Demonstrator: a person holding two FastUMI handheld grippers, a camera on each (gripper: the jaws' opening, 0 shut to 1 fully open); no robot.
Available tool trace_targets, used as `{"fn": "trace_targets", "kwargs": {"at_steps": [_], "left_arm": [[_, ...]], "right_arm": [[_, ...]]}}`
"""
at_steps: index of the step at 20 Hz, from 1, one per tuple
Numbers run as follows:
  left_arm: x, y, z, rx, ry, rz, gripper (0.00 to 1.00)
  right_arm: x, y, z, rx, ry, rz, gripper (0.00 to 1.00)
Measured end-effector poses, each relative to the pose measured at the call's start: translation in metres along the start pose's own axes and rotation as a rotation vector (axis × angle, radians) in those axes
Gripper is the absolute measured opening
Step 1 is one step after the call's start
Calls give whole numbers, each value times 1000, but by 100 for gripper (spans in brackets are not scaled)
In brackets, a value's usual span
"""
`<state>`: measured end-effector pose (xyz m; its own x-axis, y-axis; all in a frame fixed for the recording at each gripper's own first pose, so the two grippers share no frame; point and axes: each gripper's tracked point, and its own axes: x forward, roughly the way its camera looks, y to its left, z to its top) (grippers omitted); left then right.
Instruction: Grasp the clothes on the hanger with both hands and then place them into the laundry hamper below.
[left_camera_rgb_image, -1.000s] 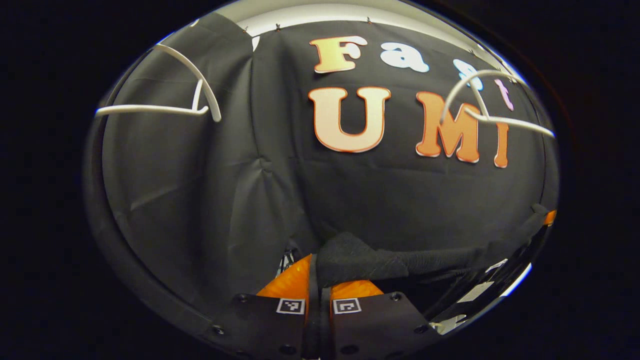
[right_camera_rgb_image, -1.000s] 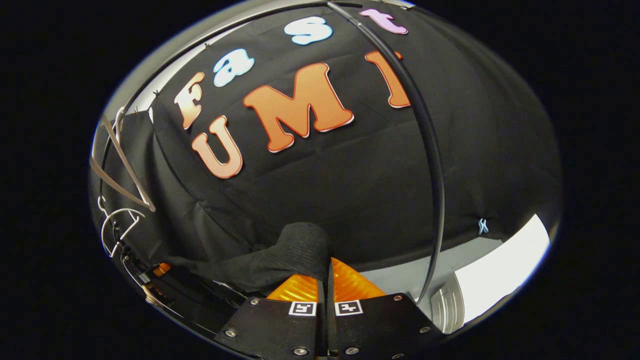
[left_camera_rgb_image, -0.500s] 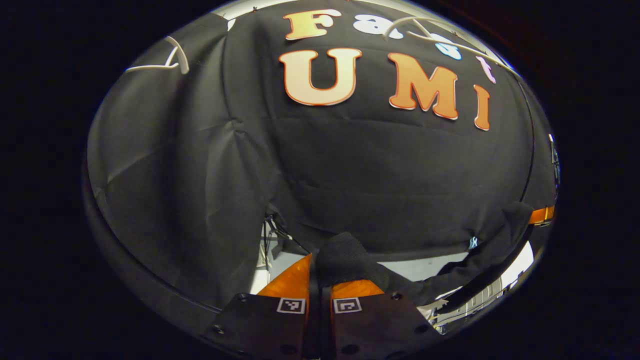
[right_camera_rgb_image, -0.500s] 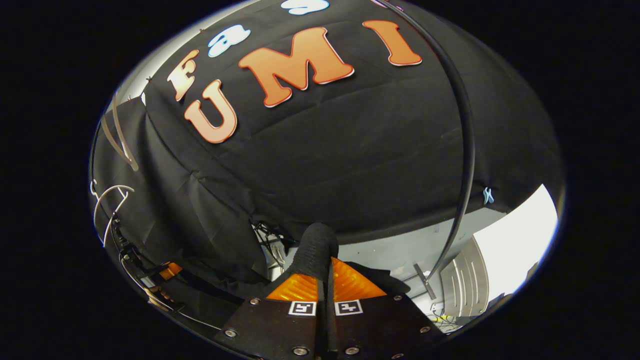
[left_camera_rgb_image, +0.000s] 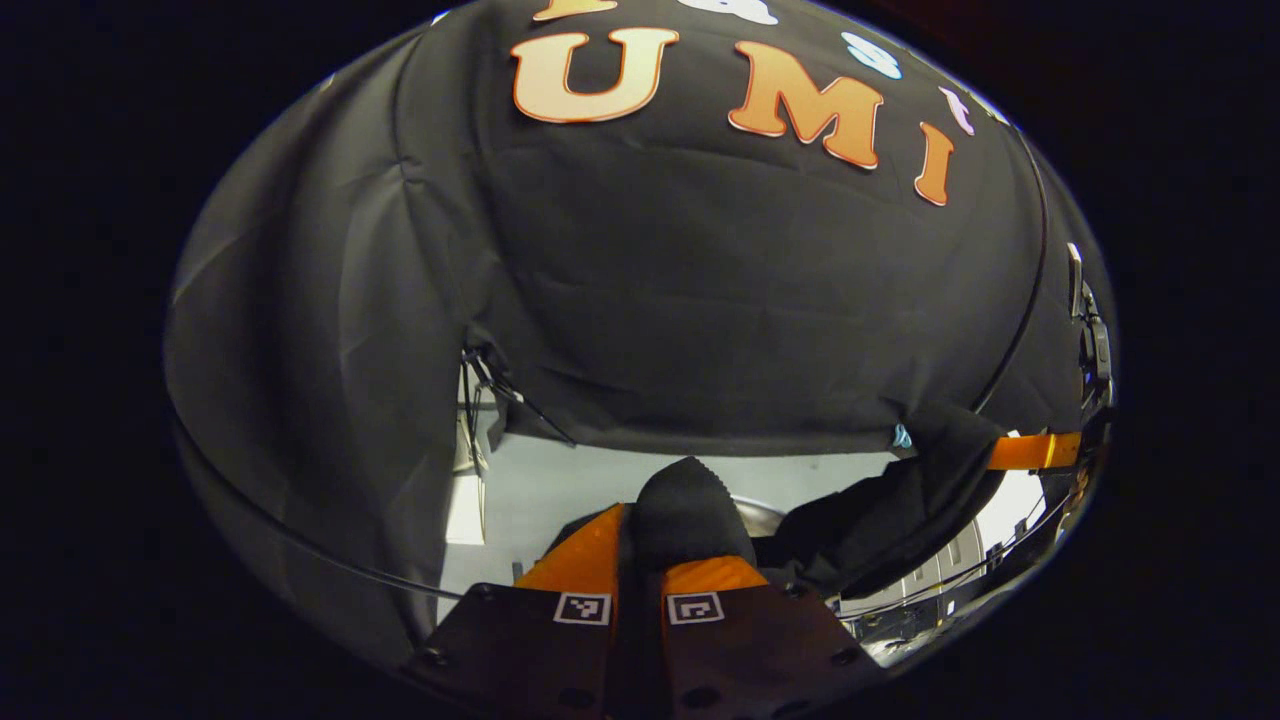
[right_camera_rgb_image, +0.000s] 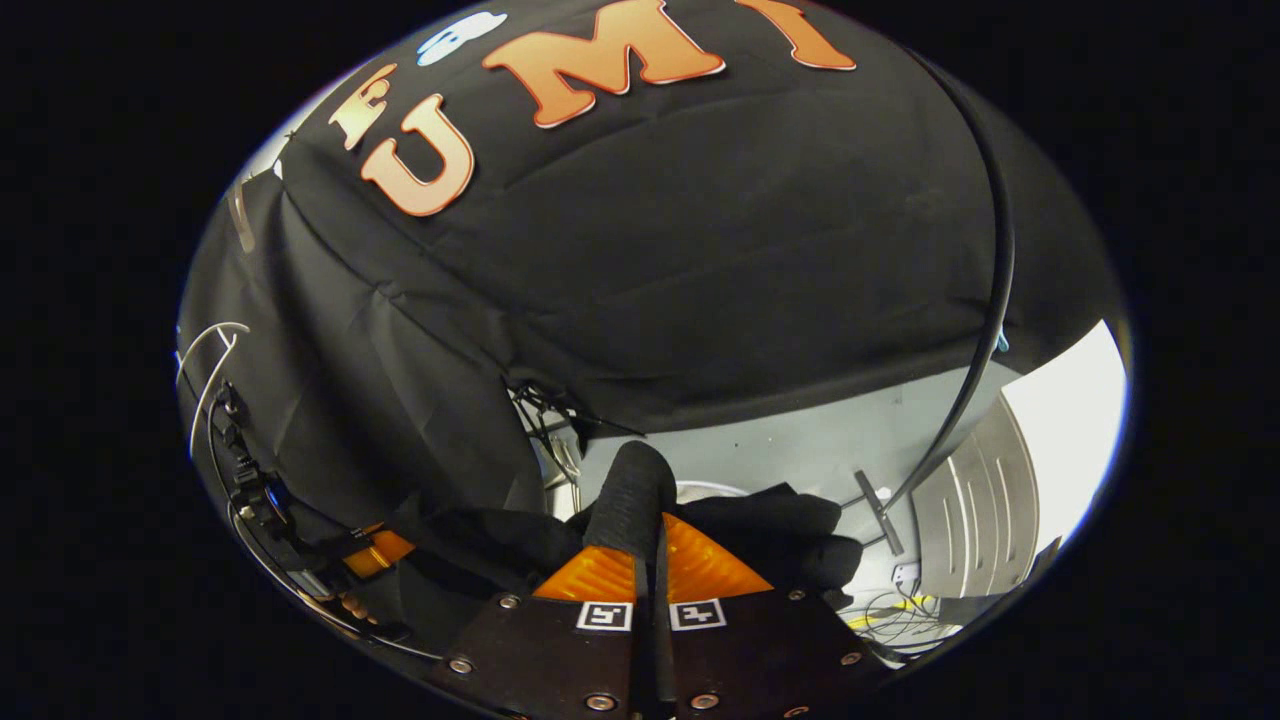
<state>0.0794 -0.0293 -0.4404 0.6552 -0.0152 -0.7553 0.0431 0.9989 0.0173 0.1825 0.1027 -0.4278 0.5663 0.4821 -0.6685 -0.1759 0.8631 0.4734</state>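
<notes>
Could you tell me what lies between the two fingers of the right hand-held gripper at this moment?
A fold of the black garment is pinched between the right hand-held gripper's fingers, as the right gripper view shows; the cloth bulges out above the fingertips.

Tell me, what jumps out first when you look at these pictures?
The dark knitted garment bunched up at the bottom middle, pinched in the left tongs. In the right gripper view the same black cloth is clamped in the right tongs and sags between both. Behind it hangs the big black cloth wall.
</notes>
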Motion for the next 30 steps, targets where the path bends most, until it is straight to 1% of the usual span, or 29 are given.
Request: {"fn": "trace_targets", "kwargs": {"at_steps": [2, 5, 6, 8, 12, 15, 18, 19, 21, 22, 23, 24, 25, 26, 27, 28, 29, 30], "left_arm": [[11, -4, -22, -7, 55, -14, 7], [24, -7, -58, -18, 146, -21, 5], [27, -7, -69, -17, 171, -22, 7], [35, -7, -94, 8, 232, -16, 7], [44, -6, -133, 19, 337, -22, 7], [38, -10, -140, 35, 377, -23, 7], [35, -12, -142, 12, 398, -27, 8], [36, -11, -144, -2, 401, -30, 10], [35, -11, -143, -25, 401, -32, 13], [34, -12, -144, -34, 403, -38, 14], [35, -12, -145, -41, 407, -40, 16], [35, -12, -145, -48, 408, -44, 18], [35, -10, -143, -55, 408, -48, 33], [35, -9, -139, -62, 402, -44, 48], [34, -11, -136, -74, 394, -52, 48], [33, -15, -135, -83, 386, -58, 56], [32, -14, -131, -85, 378, -53, 64], [30, -15, -129, -87, 372, -53, 69]], "right_arm": [[14, 2, -22, 12, 40, -14, 0], [33, 3, -59, 8, 103, -43, 0], [39, 1, -71, 3, 122, -54, 1], [52, -2, -92, -1, 160, -82, 2], [65, -11, -135, -18, 233, -141, 5], [74, -16, -154, -39, 280, -182, 7], [83, -18, -167, -51, 298, -212, 10], [84, -18, -169, -54, 302, -218, 10], [82, -17, -170, -60, 302, -228, 12], [81, -15, -170, -56, 302, -227, 17], [81, -14, -170, -49, 298, -223, 9], [78, -12, -167, -44, 291, -220, 41], [76, -11, -165, -44, 285, -223, 28], [74, -12, -164, -47, 284, -226, 31], [68, -14, -164, -54, 282, -231, 36], [63, -14, -162, -60, 279, -235, 44], [63, -11, -162, -65, 276, -233, 49], [59, -9, -161, -72, 273, -233, 56]]}}
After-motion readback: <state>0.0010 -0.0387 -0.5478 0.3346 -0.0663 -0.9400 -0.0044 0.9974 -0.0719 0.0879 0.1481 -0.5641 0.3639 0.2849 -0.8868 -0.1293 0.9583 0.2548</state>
